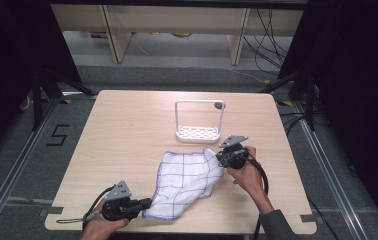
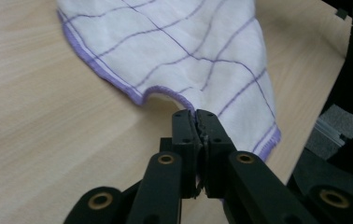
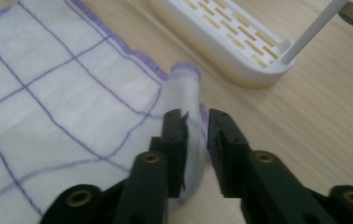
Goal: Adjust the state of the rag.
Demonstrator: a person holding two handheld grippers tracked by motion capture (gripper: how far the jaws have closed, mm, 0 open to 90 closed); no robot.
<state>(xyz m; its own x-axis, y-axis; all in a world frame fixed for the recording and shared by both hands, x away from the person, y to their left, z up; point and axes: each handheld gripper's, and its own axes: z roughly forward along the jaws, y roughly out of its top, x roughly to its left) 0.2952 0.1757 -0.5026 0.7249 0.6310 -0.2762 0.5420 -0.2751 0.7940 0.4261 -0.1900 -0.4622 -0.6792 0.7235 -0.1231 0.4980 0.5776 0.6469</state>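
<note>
Wood table [image 1: 127,130]: L gripper [image 2: 196,116] pinches cloth [image 1: 189,182] edge, R gripper [image 3: 197,122] apart.

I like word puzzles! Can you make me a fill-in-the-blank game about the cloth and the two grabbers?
1. The left gripper is shut on the ____ of the checked cloth.
2. The lines on the cloth are ____.
3. The white rack stands on the table just ____ the cloth.
4. A fold of cloth stands between the right gripper's ____ jaws.

Missing words: edge; purple; behind; open
</note>
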